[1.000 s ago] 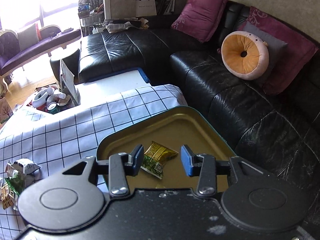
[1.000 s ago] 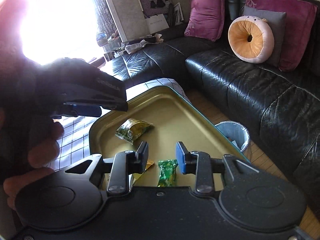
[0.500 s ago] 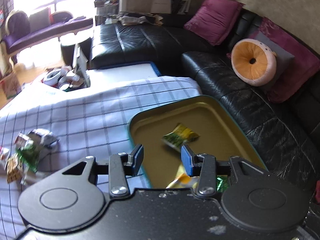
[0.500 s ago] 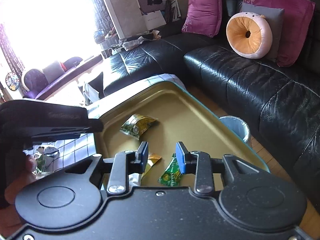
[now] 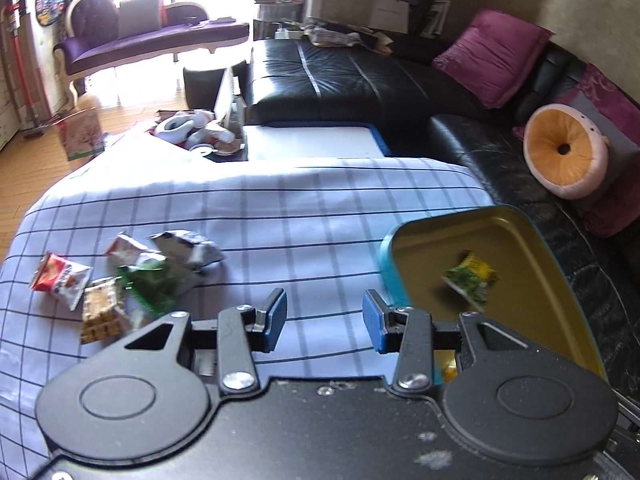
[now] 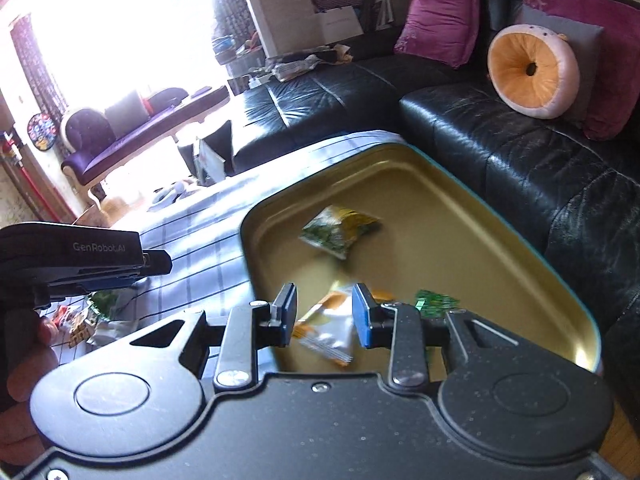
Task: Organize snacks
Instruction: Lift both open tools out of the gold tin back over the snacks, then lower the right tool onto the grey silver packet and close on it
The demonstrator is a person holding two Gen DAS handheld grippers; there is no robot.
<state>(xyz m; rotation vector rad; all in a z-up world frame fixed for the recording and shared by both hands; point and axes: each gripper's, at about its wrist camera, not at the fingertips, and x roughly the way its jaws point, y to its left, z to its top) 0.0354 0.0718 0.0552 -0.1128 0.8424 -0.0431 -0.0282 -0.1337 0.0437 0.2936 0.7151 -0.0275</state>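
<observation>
While a good part of the sorting looks done, more is left than is finished. On the surface draped in a white cloth with a dark grid (image 5: 280, 216), the teal-rimmed, gold-lined metal tray (image 6: 460, 248) sits at the edge nearest the black leather sofa (image 6: 520, 160). Inside it lie three snacks: a green-and-yellow foil packet (image 6: 340, 230) toward the far side, a white-and-orange packet (image 6: 330, 330) and a small green packet (image 6: 434, 303) nearer the camera. Well apart from the tray, a loose heap of about five crinkled packets (image 5: 128, 276), red, brown, green and silver among them, still waits on the cloth. The left gripper (image 5: 325, 318) hangs above bare cloth between heap and tray, its blue pads spread with nothing between them. The right gripper (image 6: 324, 314) hovers over the tray's near end, likewise parted and pinching nothing.
</observation>
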